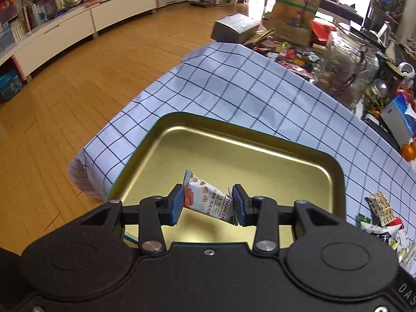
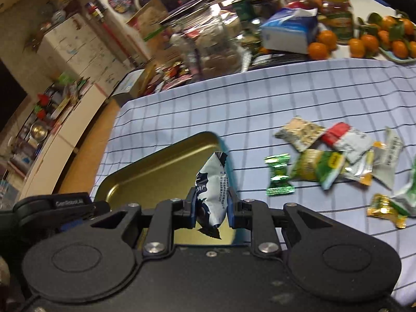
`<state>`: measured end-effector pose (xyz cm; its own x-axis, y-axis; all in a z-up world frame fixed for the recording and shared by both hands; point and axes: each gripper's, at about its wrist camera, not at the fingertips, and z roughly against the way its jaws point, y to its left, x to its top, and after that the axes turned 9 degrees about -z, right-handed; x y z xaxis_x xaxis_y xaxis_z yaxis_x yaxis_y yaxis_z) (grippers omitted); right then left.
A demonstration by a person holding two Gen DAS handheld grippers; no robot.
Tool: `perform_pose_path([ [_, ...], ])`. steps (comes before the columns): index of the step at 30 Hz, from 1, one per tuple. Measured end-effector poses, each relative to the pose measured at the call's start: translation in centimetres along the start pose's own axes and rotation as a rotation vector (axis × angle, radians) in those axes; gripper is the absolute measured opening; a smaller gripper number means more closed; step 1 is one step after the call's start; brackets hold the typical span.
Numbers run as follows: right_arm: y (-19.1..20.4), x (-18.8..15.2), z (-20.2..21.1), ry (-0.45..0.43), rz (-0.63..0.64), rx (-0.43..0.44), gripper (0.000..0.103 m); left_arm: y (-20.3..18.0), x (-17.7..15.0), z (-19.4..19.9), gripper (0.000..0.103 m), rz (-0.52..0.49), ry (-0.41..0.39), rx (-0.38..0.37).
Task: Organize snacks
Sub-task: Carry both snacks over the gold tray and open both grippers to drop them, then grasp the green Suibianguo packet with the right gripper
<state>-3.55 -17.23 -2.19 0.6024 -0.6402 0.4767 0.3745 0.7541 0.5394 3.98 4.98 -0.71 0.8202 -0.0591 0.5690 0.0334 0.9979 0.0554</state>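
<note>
A gold metal tray (image 1: 260,140) sits on the checked tablecloth near the table's left end; it also shows in the right wrist view (image 2: 156,166). My left gripper (image 1: 207,204) is shut on a white snack packet (image 1: 208,197) with orange and green print, held over the tray's near part. My right gripper (image 2: 212,205) is shut on a white and dark blue snack packet (image 2: 212,184), held above the tray's right edge. A pile of loose snack packets (image 2: 338,156) lies on the cloth to the right of the tray; a few show in the left wrist view (image 1: 382,215).
The far side of the table holds a big glass jar (image 1: 345,67), a blue tissue box (image 2: 288,31), oranges (image 2: 364,41), jars and boxes. The table's left edge drops to a wooden floor (image 1: 78,91). White cabinets (image 1: 65,31) line the wall.
</note>
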Motion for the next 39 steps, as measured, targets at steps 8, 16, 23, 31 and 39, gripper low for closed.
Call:
perform_pose_path([
  [8, 2.5, -1.1, -1.0, -0.009, 0.071, 0.039, 0.034, 1.2, 0.3, -0.1, 0.050, 0.026, -0.002, 0.027],
  [16, 2.1, -1.0, -1.4, -0.002, 0.052, 0.016, 0.056, 0.8, 0.2, -0.2, 0.050, 0.020, 0.013, 0.006],
  [23, 2.1, -1.1, -1.4, 0.011, 0.056, 0.007, 0.056, 0.2, -0.1, -0.4, 0.050, -0.008, 0.029, 0.010],
  [31, 2.0, -1.1, -1.5, 0.021, 0.058, -0.008, 0.056, 0.2, -0.5, -1.8, 0.050, -0.003, 0.114, 0.045],
  [39, 1.3, -1.3, -1.2, 0.027, 0.079, -0.045, 0.056, -0.7, -1.0, -2.5, 0.050, -0.030, 0.194, 0.061],
])
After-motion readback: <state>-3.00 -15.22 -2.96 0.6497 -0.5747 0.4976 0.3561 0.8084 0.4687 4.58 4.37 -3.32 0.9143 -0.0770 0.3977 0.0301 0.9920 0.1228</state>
